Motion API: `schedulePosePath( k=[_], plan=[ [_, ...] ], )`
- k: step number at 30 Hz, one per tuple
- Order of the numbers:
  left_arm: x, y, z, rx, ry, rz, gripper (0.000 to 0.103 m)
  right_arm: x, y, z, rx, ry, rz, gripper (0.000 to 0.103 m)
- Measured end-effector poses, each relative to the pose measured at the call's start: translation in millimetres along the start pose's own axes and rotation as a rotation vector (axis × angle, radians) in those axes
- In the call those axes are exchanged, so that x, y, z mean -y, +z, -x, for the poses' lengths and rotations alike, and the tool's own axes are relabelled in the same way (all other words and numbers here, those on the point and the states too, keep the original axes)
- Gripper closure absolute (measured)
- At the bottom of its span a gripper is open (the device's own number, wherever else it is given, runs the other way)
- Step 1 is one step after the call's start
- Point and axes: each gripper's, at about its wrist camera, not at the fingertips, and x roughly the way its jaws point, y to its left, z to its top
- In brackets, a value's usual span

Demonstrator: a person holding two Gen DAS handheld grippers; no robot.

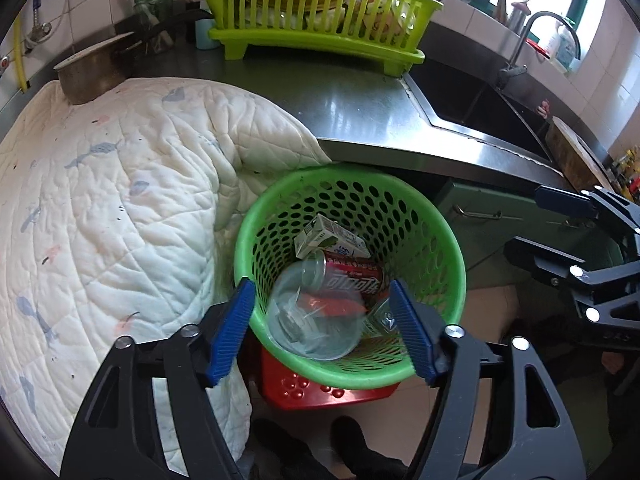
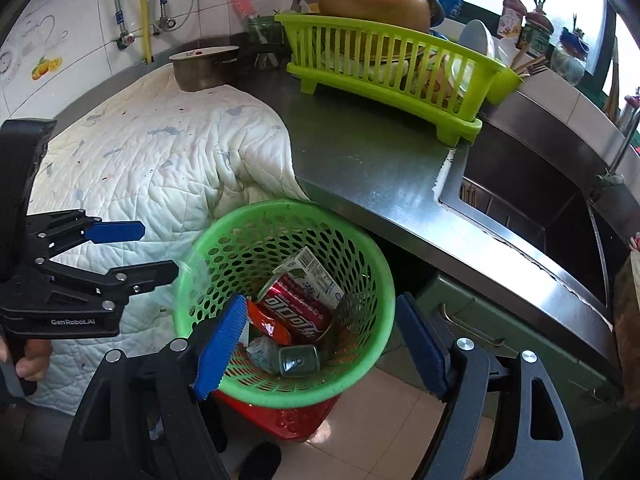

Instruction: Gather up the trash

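Observation:
A green perforated basket (image 1: 448, 248) (image 2: 380, 280) stands on a red stool (image 1: 320, 394) (image 2: 292, 420) below the counter edge. It holds a red can (image 1: 352, 278) (image 2: 298, 312), a small carton (image 1: 328, 236) (image 2: 316, 274), a clear plastic cup (image 1: 312, 320), an orange wrapper (image 2: 266, 320) and crumpled clear plastic (image 2: 298, 360). My left gripper (image 1: 322, 330) is open and empty above the basket; it also shows at the left of the right wrist view (image 2: 158, 252). My right gripper (image 2: 320, 346) is open and empty above the basket; it also shows at the right of the left wrist view (image 1: 538, 224).
A white quilted cloth (image 1: 100, 208) (image 2: 160, 160) covers the counter's left part and hangs over its edge. A lime dish rack (image 1: 316, 16) (image 2: 392, 68), a metal pot (image 1: 92, 72) (image 2: 202, 68), a steel counter (image 1: 360, 104) (image 2: 372, 160) and a sink (image 1: 480, 100) (image 2: 532, 204) lie behind.

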Motion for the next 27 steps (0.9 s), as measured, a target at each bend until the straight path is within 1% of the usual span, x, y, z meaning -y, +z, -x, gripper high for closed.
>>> schedulePosePath(
  k=[4, 8, 14, 19, 22, 25, 27],
  plan=[
    [6.9, 1.5, -2.8, -0.003, -0.008, -0.005, 0.028, 6.1, -4.6, 4.4, 0.002, -0.002, -0.022, 0.029],
    [7.8, 2.0, 2.5, 0.011, 0.0, 0.002, 0.024, 7.8, -5.6, 5.8, 0.005, 0.003, -0.032, 0.028],
    [-7.2, -0.5, 26.6, 0.056, 0.049, 0.052, 0.018, -3.0, -2.8, 10.8, 0.023, 0.036, -0.029, 0.025],
    [-31.2, -7.7, 53.8, 0.1, 0.117, 0.13, 0.011, -21.6, 5.3, 14.2, 0.043, 0.072, -0.016, 0.021],
    [-48.3, -13.1, 72.2, 0.133, 0.163, 0.179, 0.01, -32.2, 12.3, 15.9, 0.056, 0.093, -0.003, 0.02],
    [-63.5, -18.7, 91.1, 0.16, 0.231, 0.219, 0.007, -46.4, 20.0, 18.9, 0.071, 0.119, 0.008, 0.018],
    [-72.6, -23.2, 106.0, 0.181, 0.279, 0.244, 0.007, -55.3, 25.7, 20.8, 0.082, 0.138, 0.01, 0.017]
  ],
)
